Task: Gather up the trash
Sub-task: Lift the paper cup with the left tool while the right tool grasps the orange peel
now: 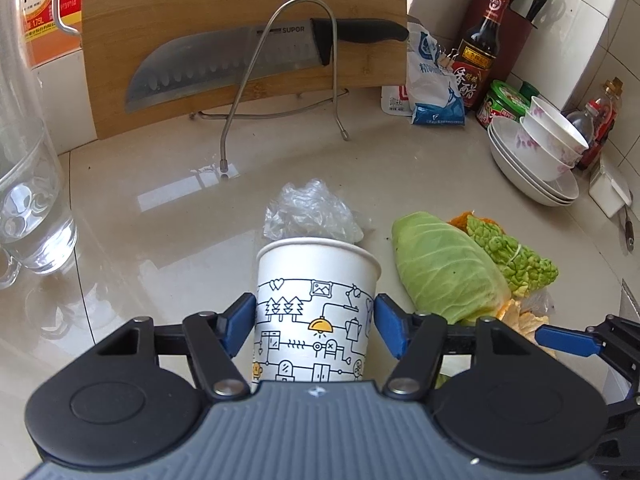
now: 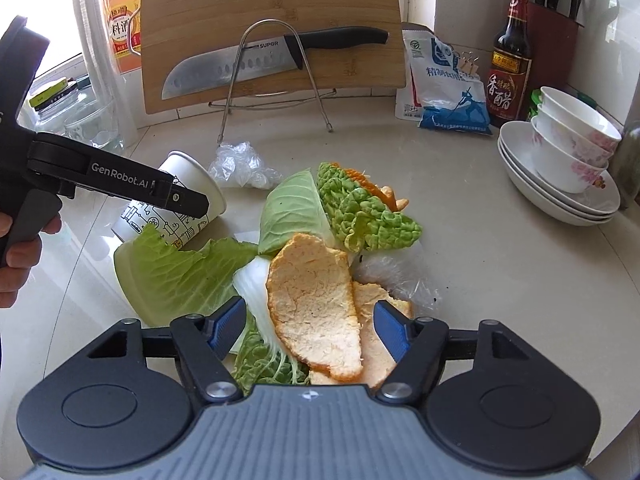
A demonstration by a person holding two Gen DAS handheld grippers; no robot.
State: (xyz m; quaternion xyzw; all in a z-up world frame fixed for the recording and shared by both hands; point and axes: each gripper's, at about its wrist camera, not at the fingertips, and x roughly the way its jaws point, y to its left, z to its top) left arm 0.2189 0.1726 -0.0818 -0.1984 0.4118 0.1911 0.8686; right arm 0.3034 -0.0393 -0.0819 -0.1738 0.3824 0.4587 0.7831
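Observation:
A white paper cup (image 1: pixel 316 280) with line drawings stands on the counter, and my left gripper (image 1: pixel 312 320) is shut on it, one blue pad against each side. Crumpled clear plastic (image 1: pixel 312 212) lies just behind the cup. In the right wrist view the same cup (image 2: pixel 192 178) shows at the left, with the left gripper's finger across it. My right gripper (image 2: pixel 310 330) hangs open over a heap of scraps, its pads either side of a large orange peel (image 2: pixel 316 304). Cabbage leaves (image 2: pixel 296 208) and a lettuce leaf (image 2: pixel 176 272) lie around the peel.
A cutting board (image 2: pixel 272 20) with a knife (image 2: pixel 240 64) leans on a wire rack at the back. Stacked bowls on plates (image 2: pixel 568 160), a vinegar bottle (image 2: pixel 512 68) and a salt bag (image 2: pixel 448 88) stand right. A glass jug (image 1: pixel 28 200) stands left. A hand (image 2: pixel 16 252) holds the left gripper.

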